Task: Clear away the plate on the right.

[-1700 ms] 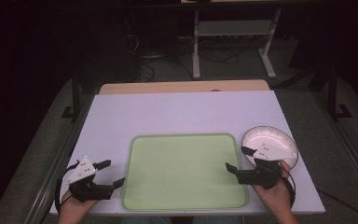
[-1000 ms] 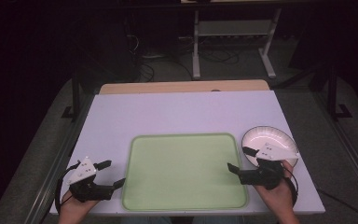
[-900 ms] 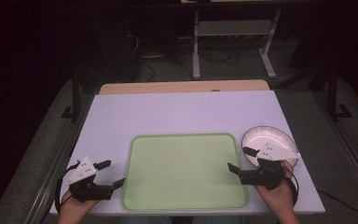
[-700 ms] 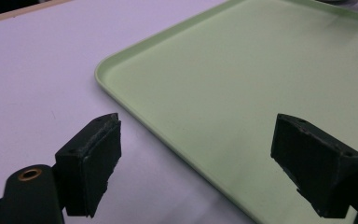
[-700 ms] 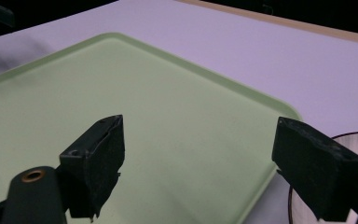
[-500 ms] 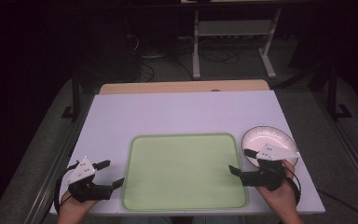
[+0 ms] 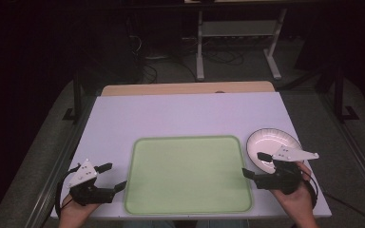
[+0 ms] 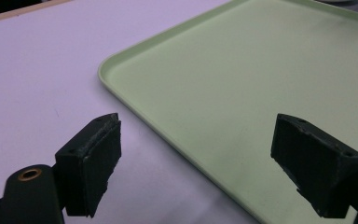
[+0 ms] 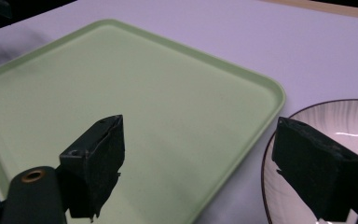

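From above, the green tray (image 7: pixel 188 174) lies mid-surface, left tool (image 7: pixel 114 176) off its left edge, right tool (image 7: pixel 254 165) between tray and plate (image 7: pixel 272 149), both agape and empty. Left gripper view: jaws straddle the tray's rim. Right gripper view: close squarely on the plate's near rim.

high view looks down from above; both tool views sit close (low, angled), sharing the green tray (image 7: pixel 188 175).
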A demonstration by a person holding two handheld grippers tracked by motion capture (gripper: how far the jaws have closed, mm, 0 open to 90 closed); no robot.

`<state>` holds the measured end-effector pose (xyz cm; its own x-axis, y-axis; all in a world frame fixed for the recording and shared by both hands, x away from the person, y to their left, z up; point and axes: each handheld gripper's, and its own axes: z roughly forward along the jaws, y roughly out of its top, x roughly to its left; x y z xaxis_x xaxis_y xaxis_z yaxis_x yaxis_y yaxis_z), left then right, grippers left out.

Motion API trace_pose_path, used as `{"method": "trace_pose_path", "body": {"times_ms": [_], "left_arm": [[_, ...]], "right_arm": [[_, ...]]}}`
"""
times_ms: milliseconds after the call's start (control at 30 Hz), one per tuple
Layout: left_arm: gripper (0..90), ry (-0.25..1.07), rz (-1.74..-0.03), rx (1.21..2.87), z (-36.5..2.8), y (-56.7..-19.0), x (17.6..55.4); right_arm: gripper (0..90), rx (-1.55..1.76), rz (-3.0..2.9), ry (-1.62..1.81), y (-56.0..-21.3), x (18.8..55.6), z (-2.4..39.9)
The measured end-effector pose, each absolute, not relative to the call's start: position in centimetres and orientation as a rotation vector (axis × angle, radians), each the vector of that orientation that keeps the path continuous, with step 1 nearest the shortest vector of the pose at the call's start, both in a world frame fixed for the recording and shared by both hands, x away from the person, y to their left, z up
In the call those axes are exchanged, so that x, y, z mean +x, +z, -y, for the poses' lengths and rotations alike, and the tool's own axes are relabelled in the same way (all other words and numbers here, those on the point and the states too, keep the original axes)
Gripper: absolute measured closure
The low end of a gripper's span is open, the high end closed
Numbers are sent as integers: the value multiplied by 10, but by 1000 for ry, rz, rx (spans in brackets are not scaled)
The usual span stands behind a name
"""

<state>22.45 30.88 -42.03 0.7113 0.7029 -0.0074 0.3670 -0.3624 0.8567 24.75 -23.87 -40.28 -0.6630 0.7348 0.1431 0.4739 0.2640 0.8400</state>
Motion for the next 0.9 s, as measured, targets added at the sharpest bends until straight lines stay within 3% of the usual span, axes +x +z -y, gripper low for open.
{"method": "trace_pose_path", "body": {"times_ms": [900], "left_arm": [[159, 456, -831, 1980, -309, -420, 224]], "right_arm": [[164, 1246, -2262, 1303, -395, 241, 290]]}}
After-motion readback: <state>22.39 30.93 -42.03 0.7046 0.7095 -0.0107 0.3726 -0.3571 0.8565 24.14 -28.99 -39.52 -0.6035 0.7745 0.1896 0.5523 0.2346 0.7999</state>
